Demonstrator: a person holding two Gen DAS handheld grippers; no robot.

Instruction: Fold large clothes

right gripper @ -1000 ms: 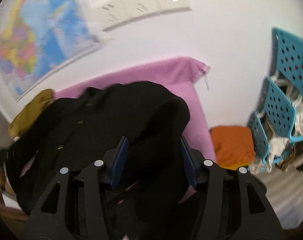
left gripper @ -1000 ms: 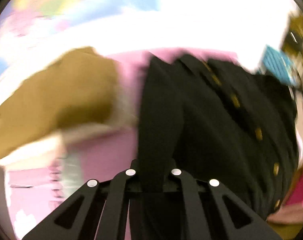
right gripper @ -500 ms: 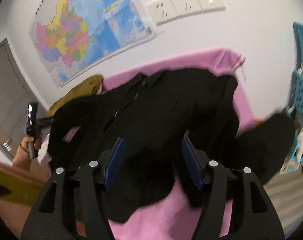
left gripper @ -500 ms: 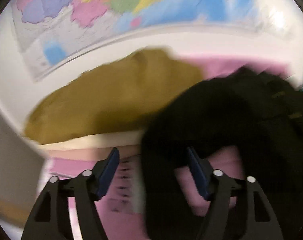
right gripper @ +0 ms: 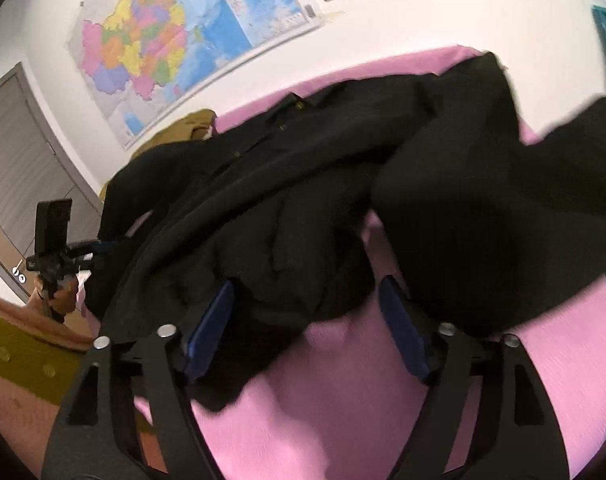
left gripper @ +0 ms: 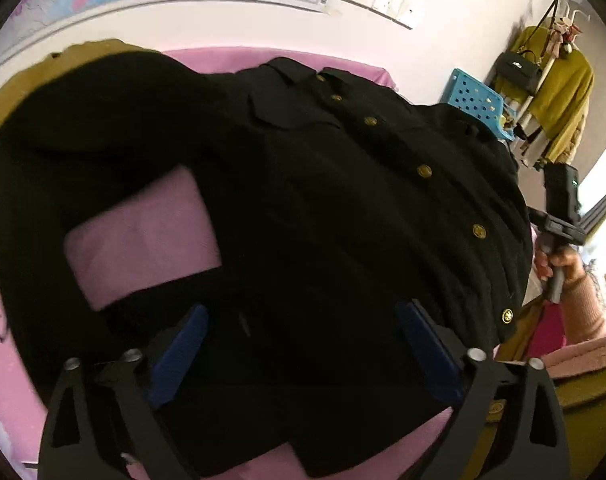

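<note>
Black coat (left gripper: pixel 343 208) with gold buttons (left gripper: pixel 424 171) lies front-up on the pink cover (right gripper: pixel 343 408), collar toward the wall, spread out ahead of both hand-held grippers. One sleeve (left gripper: pixel 103 120) loops back ahead-left of the left hand-held gripper (left gripper: pixel 303 344), leaving a patch of pink showing inside the loop. The other sleeve (right gripper: pixel 503 216) sits bunched and blurred ahead-right of the right hand-held gripper (right gripper: pixel 305 320) — probably not settled yet.

Left hand-held gripper: jaws have just been opening, now wide apart. Coat fabric lies between them, but the pads don't press on it. Right hand-held gripper: jaws have also just been opening, now apart; the coat's lower edge (right gripper: pixel 287 320) lies between them, unclamped.

Judgement: coat is laid out and released, no fold made yet.

Risks from here:
- Body fabric just ahead of the right hand-held gripper is rumpled. Folding over it locks the creases in.
- Looped sleeve overlaps itself. Pinch there and two layers may come up together, dragging the body askew.
- Coat looks thick and heavy. A shallow bite on one layer could slip mid-lift.
- Coat's near-right corner looks close to the cover's edge in the left view — a pull that way may slide it off.
- A mustard garment (right gripper: pixel 191 128) lies just beyond the collar, so a far reach could snag it.
</note>
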